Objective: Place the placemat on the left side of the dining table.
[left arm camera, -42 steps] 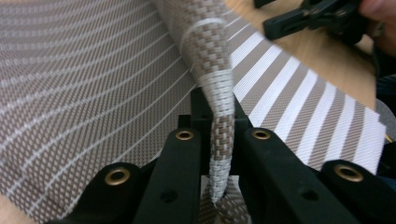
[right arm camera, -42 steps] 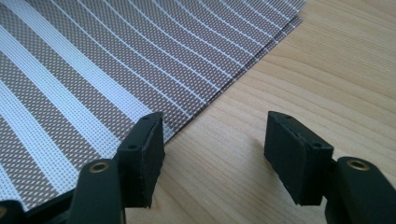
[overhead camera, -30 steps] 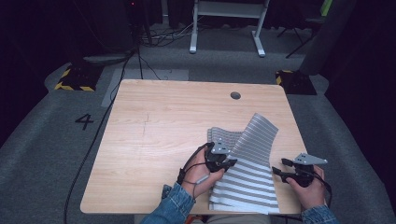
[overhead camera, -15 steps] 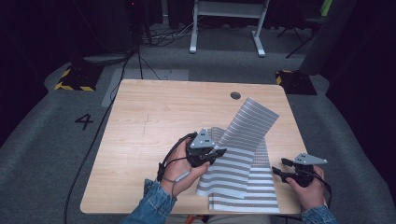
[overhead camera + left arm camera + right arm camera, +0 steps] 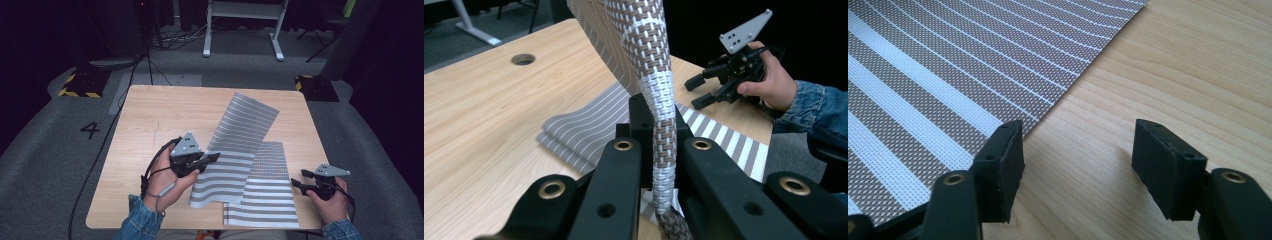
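A grey-and-white striped woven mat (image 5: 240,130) is raised off the wooden table (image 5: 150,115) on its near left side. My left gripper (image 5: 212,159) is shut on that mat's edge. In the left gripper view the pinched fold (image 5: 659,130) stands upright between the jaws of the left gripper (image 5: 663,150). A second striped mat (image 5: 265,200) lies flat at the table's front right, partly under the first. My right gripper (image 5: 298,178) stands open just right of the flat mat; its jaws rest low over bare wood beside the mat's edge (image 5: 923,90), right gripper (image 5: 1078,165).
A round hole (image 5: 523,59) is in the tabletop beyond the raised mat. A black cable (image 5: 110,135) runs off the table's left side. A white stand (image 5: 240,30) is on the floor behind, with yellow-black striped blocks (image 5: 80,82) at the far corners.
My left gripper has moved left and up with the mat's edge in it, and the raised mat has swung further over the table's middle. The right gripper has stayed in place.
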`<action>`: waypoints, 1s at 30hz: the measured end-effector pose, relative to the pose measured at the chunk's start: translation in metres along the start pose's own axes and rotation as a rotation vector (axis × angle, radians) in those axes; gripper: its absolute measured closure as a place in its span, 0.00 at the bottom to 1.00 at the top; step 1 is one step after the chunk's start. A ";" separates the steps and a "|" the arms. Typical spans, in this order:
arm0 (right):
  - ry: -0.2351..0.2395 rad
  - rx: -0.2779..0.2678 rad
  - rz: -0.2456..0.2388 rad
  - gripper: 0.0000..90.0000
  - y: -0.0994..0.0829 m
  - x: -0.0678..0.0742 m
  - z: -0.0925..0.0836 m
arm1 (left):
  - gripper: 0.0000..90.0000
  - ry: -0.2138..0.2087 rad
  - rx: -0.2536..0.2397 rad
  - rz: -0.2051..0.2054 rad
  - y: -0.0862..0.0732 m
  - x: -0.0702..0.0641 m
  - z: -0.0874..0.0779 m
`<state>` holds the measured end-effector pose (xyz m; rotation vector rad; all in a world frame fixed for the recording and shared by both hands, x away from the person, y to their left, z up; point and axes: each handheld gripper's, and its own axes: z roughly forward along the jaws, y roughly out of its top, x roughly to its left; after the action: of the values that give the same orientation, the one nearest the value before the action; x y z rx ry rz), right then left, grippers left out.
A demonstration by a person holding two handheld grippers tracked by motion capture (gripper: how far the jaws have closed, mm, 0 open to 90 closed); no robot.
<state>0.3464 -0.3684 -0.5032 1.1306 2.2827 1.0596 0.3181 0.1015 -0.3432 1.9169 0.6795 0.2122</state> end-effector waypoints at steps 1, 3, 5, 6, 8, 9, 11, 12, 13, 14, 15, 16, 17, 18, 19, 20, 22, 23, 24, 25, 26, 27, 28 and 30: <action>0.000 -0.001 -0.002 0.42 0.000 0.000 0.000 | 0.99 0.020 0.002 -0.001 -0.002 0.006 -0.010; 0.000 -0.001 -0.002 0.42 0.000 0.000 0.000 | 0.99 0.030 0.003 -0.007 -0.004 0.010 -0.015; -0.001 0.002 -0.003 0.42 0.000 0.000 0.000 | 0.99 0.043 0.007 -0.009 -0.006 0.015 -0.022; -0.001 0.003 -0.004 0.42 0.000 0.000 0.000 | 0.99 0.041 0.011 -0.016 -0.009 0.018 -0.026; -0.001 0.003 -0.003 0.42 0.000 0.000 0.000 | 0.99 0.061 0.026 -0.012 -0.013 0.024 -0.032; -0.001 0.003 -0.003 0.42 0.000 0.000 0.000 | 0.99 0.077 0.034 -0.019 -0.018 0.031 -0.038; -0.001 0.003 -0.003 0.42 0.000 0.000 0.000 | 0.99 0.082 0.036 -0.020 -0.021 0.034 -0.040; 0.000 0.004 0.001 0.42 0.000 0.000 -0.001 | 0.99 0.089 0.040 -0.026 -0.024 0.036 -0.042; 0.000 0.004 0.000 0.42 0.000 0.000 -0.001 | 0.99 0.096 0.046 -0.029 -0.028 0.040 -0.046; 0.000 0.004 0.000 0.42 0.000 0.000 -0.001 | 0.99 0.104 0.050 -0.026 -0.029 0.041 -0.048; 0.000 0.004 0.000 0.42 0.000 0.000 -0.001 | 0.99 0.104 0.050 -0.026 -0.029 0.041 -0.048; 0.000 0.004 0.000 0.42 0.000 0.000 -0.001 | 0.99 0.102 0.057 -0.033 -0.031 0.043 -0.049; 0.000 0.003 0.000 0.42 0.000 0.000 -0.001 | 0.99 0.115 0.059 -0.037 -0.035 0.047 -0.051; 0.000 0.004 0.000 0.42 0.000 0.000 -0.001 | 0.99 0.115 0.059 -0.037 -0.035 0.047 -0.051; 0.000 0.004 0.000 0.42 0.000 0.000 -0.001 | 0.99 0.132 0.061 -0.031 -0.037 0.051 -0.053; 0.000 0.004 0.000 0.42 0.000 0.000 -0.001 | 0.99 0.134 0.066 -0.039 -0.038 0.053 -0.054; 0.000 0.004 0.000 0.42 0.000 0.000 -0.001 | 0.99 0.164 0.101 -0.039 -0.044 0.063 -0.057; 0.000 0.004 0.000 0.42 0.000 0.000 -0.001 | 0.99 0.164 0.101 -0.039 -0.044 0.063 -0.057; 0.000 0.004 0.000 0.42 0.000 0.000 -0.001 | 0.99 0.176 0.100 -0.043 -0.045 0.065 -0.057; 0.000 0.004 0.000 0.42 0.000 0.000 -0.001 | 0.99 0.183 0.118 -0.038 -0.048 0.072 -0.060; 0.000 0.004 0.000 0.42 0.000 0.000 -0.001 | 0.99 0.183 0.118 -0.038 -0.048 0.072 -0.060; 0.000 0.004 0.000 0.42 0.000 0.000 -0.001 | 0.99 0.189 0.115 -0.051 -0.050 0.075 -0.061; 0.000 0.004 0.000 0.42 0.000 0.000 -0.001 | 0.99 0.181 0.125 -0.061 -0.055 0.082 -0.063; 0.000 0.004 0.000 0.42 0.000 0.000 -0.001 | 0.99 0.176 0.134 -0.063 -0.060 0.091 -0.064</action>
<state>0.3462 -0.3686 -0.5027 1.1321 2.2856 1.0561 0.3430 0.2190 -0.3823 2.0168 0.8900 0.3047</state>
